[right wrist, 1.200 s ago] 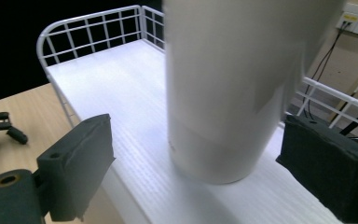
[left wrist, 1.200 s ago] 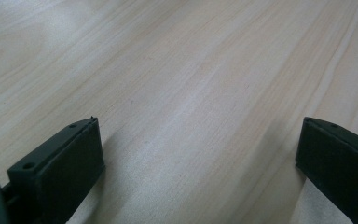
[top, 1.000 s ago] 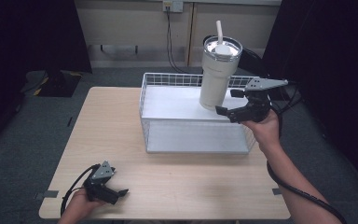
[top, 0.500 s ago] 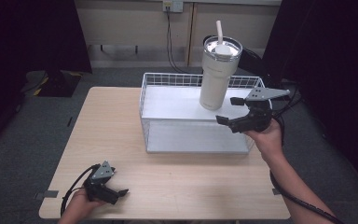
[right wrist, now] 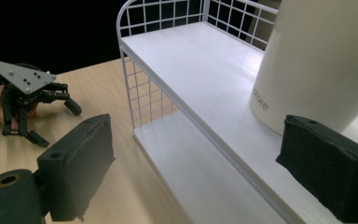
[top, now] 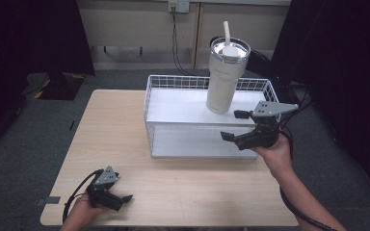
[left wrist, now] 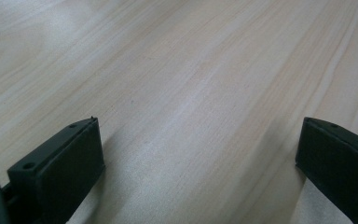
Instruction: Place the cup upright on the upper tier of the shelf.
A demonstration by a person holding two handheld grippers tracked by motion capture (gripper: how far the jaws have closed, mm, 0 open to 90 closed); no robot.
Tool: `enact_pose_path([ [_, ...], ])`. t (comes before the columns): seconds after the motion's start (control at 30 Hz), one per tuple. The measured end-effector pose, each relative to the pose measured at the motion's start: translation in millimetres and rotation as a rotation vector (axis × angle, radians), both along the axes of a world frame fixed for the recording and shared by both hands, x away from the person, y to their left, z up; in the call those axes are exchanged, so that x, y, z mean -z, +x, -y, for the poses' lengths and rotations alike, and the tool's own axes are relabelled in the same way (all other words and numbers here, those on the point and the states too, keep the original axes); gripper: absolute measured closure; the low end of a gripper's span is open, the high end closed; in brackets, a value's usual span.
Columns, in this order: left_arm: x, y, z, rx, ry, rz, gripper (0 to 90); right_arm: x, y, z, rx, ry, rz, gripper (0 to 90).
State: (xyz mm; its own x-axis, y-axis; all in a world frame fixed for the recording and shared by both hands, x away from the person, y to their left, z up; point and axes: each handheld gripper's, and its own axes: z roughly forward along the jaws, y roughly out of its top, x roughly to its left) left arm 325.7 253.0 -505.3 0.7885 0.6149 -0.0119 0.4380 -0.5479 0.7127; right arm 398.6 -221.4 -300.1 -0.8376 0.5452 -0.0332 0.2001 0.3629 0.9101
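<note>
Cream tumbler (top: 225,77) standing upright on the upper shelf of the white wire rack (top: 173,107), toward its far right end. Smooth, matte, tapered body; clear round lid; white straw (top: 226,32) rising from the top. Grey lettering near the base in the right gripper view (right wrist: 262,104), reading something like "roke" (the start cut off by the curve of the wall, so no full brand legible).

Rack: thin white wire grid for the sides and raised rim, flat white boards for the upper shelf and the lower shelf (top: 197,141), rounded wire corners.

Right claw (top: 236,126) held just off the near right corner of the rack, released, jaws spread wide with nothing between them, near the tumbler but apart from it. Blocky black pads, slightly rough, with small round holes; grey three-cornered plate on top.

Left claw (top: 124,200) low at the near left of the surface (top: 115,139), well apart from the rack, likewise released, jaws wide over bare wood. Pale wood grain with long streaks, matte finish. Same claw small at the left of the right gripper view (right wrist: 56,119), its grey plate dotted with screws.
</note>
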Motion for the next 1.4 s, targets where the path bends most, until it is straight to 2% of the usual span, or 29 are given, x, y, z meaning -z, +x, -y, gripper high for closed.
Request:
enact_pose_path([
  [0.4, 0.0, 0.0, 0.0, 0.000, 0.000, 0.000, 0.1, 14.8, -11.2, -3.4, -0.029, -0.007, -0.007, 9.1],
  [0.8, 0.0, 0.0, 0.1, -0.001, -0.001, 0.000, 0.1, 38.7, -16.5, -4.4, -0.042, -0.013, -0.033, 9.1],
  [1.4, 0.0, 0.0, 0.0, 0.000, 0.000, 0.000, 0.1, 69.7, -23.5, 1.6, -0.050, 0.011, -0.078, 9.1],
])
